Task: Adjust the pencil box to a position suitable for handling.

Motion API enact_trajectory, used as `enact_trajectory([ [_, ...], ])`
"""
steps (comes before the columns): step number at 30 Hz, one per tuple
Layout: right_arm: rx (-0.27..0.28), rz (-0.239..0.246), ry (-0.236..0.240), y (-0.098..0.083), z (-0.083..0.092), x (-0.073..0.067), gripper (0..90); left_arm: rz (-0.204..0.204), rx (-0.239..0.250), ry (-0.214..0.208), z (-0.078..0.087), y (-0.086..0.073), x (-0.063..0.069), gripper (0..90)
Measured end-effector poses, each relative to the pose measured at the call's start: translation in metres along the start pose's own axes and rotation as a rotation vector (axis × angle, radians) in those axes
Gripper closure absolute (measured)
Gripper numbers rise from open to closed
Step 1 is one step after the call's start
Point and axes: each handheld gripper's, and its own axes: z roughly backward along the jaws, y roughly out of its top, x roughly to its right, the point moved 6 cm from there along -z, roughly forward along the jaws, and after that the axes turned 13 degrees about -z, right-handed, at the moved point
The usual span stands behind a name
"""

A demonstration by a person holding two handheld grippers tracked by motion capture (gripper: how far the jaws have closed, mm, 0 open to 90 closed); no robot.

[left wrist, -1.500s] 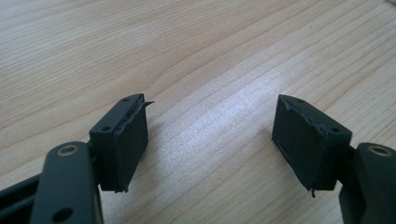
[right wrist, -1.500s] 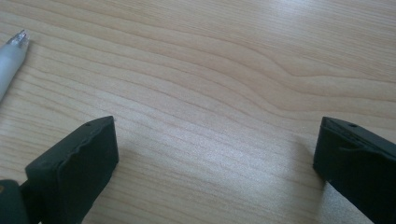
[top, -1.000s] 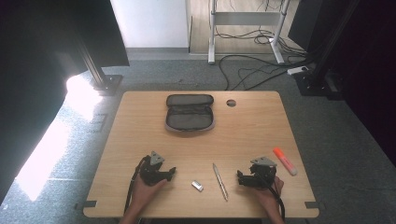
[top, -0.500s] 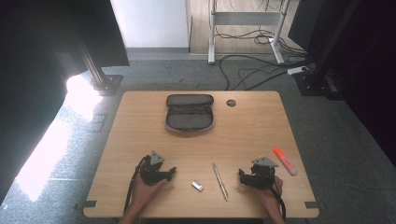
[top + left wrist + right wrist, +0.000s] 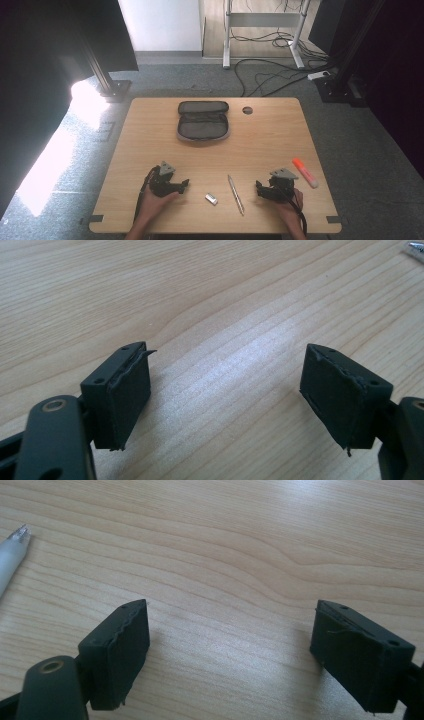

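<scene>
My left gripper (image 5: 184,185) rests low over the wooden table (image 5: 270,140) near the front left, held by a hand, its jaws pointing right. In the left gripper view it (image 5: 227,390) stands open over bare wood. My right gripper (image 5: 260,188) sits at the front right with its jaws pointing left, and it (image 5: 230,640) is open too, with nothing between the pads. Between the two lie a silver pen (image 5: 235,194) and a small silver block (image 5: 211,199). The pen's end (image 5: 12,555) shows at the left of the right gripper view.
An open grey pencil case (image 5: 202,122) lies at the back middle, with a round cable hole (image 5: 247,110) to its right. An orange highlighter (image 5: 305,172) lies near the right edge. Cables and stand legs are on the floor behind the table.
</scene>
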Motion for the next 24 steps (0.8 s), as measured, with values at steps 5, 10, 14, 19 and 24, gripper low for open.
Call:
enact_trajectory([
  [5, 0.002, 0.002, 0.001, 0.0, 0.0, 0.0, 15.8, 0.004, -0.002, 0.002, 0.0, 0.0, 0.001, 19.8],
  [10, 0.002, -0.001, -0.005, 0.0, 0.0, 0.0, 15.5, 0.02, 0.004, -0.012, 0.0, 0.0, 0.001, 17.9],
  [14, 0.004, -0.001, -0.003, -0.001, 0.001, 0.0, 16.1, 0.047, 0.007, -0.012, 0.001, 0.001, -0.001, 21.3],
  [19, 0.006, 0.005, -0.002, -0.002, 0.002, -0.001, 17.4, 0.084, 0.0, 0.032, 0.001, 0.005, -0.011, 24.8],
  [24, 0.004, 0.007, 0.007, -0.003, 0.004, -0.001, 17.5, 0.096, 0.01, 0.066, 0.004, 0.016, -0.018, 26.6],
])
